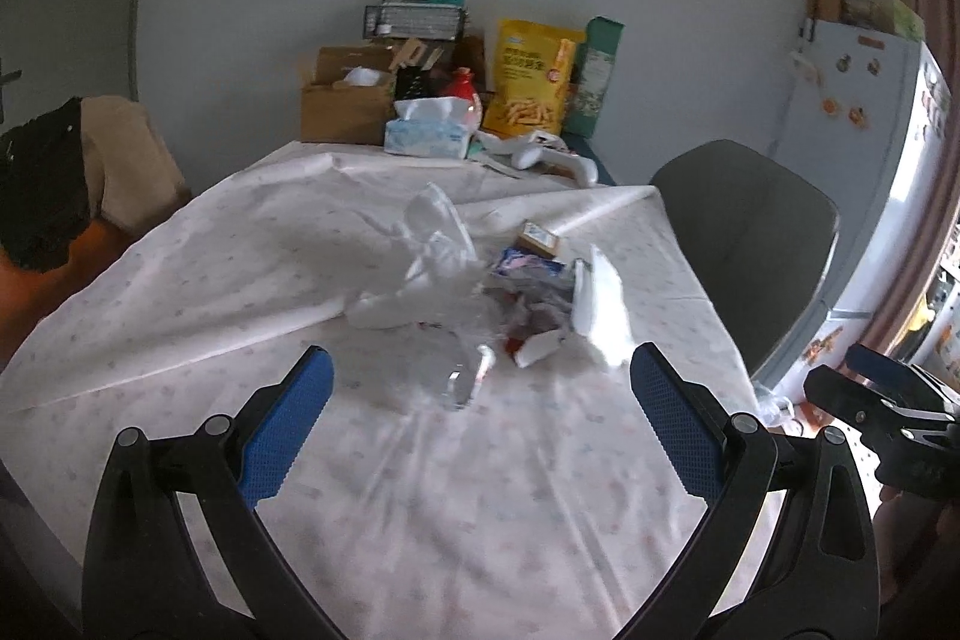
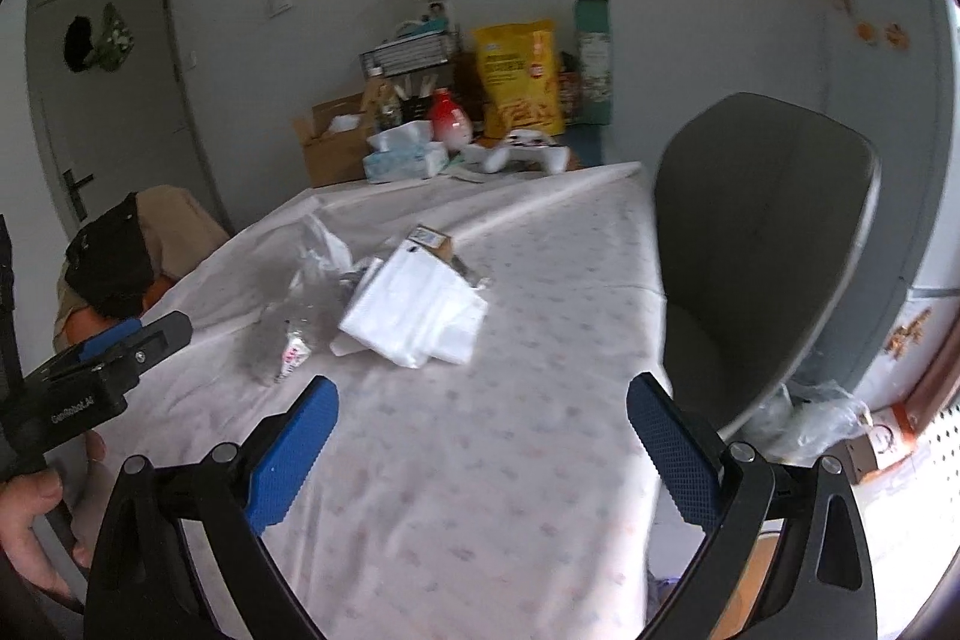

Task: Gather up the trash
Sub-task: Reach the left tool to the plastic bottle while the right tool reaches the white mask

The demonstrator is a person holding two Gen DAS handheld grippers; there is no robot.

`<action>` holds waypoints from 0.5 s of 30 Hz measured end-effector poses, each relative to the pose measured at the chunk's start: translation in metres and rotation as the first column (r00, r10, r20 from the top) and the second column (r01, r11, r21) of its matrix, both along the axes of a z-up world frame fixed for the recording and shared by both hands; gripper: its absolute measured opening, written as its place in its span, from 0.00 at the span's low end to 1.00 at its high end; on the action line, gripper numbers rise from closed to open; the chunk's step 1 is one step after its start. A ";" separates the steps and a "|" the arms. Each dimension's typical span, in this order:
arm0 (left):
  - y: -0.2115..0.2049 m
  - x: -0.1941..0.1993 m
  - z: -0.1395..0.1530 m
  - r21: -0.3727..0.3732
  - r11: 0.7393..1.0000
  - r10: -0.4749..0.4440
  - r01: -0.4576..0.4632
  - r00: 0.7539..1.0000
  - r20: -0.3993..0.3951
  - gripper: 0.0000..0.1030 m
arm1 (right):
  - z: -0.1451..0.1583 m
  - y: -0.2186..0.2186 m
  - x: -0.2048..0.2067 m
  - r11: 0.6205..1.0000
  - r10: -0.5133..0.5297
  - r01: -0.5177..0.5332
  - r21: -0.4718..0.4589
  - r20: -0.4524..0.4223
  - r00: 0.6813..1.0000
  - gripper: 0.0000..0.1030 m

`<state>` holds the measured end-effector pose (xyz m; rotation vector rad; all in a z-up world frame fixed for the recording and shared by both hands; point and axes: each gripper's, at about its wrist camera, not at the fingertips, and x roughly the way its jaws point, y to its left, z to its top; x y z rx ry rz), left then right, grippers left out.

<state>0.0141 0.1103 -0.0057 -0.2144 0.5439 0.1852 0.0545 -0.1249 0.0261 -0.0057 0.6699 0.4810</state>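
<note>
Trash pile (image 1: 480, 292) sits mid-table on the pale patterned cloth (image 1: 210, 280): crumpled clear plastic wrap (image 1: 438, 244), a clear plastic bottle (image 1: 465, 376) lying on its side nearest me, a small brown box (image 1: 538, 238) on the far side, a blue-and-pink wrapper (image 1: 528, 265), red-and-white scraps, and a white folded plastic bag (image 1: 603, 307) on the right edge of the heap. From the right wrist view the white bag (image 2: 420, 310) covers most of the pile, box (image 2: 432, 239) just behind it, bottle (image 2: 282, 334) to its left.

My left gripper (image 1: 480, 376) is spread wide, blue pads apart, nothing between them; it hovers short of the bottle, not touching. My right gripper (image 2: 480, 400) is likewise spread wide and empty, over bare cloth near the table's right edge, the pile ahead and left of it. A hand (image 2: 30, 514) shows at the lower left of the right wrist view, holding the other tool.

Grey chair (image 2: 762, 244) stands at the table's right side. Far end of table: tissue box (image 1: 427, 133), yellow snack bag (image 1: 531, 82), cardboard box (image 1: 342, 100).
</note>
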 end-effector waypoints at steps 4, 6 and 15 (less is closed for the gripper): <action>0.012 0.007 -0.007 -0.015 1.000 0.004 -0.004 1.000 -0.012 0.90 | -0.008 0.019 0.011 0.998 0.057 -0.058 -0.019 -0.028 0.998 0.81; 0.016 0.012 -0.012 -0.022 1.000 0.006 -0.007 1.000 -0.025 0.86 | -0.013 0.027 0.017 0.996 0.082 -0.083 -0.027 -0.045 0.996 0.76; 0.019 0.048 -0.044 -0.040 0.999 -0.001 -0.004 0.991 -0.134 0.85 | -0.032 0.050 0.040 0.988 0.135 -0.141 -0.058 -0.090 0.987 0.64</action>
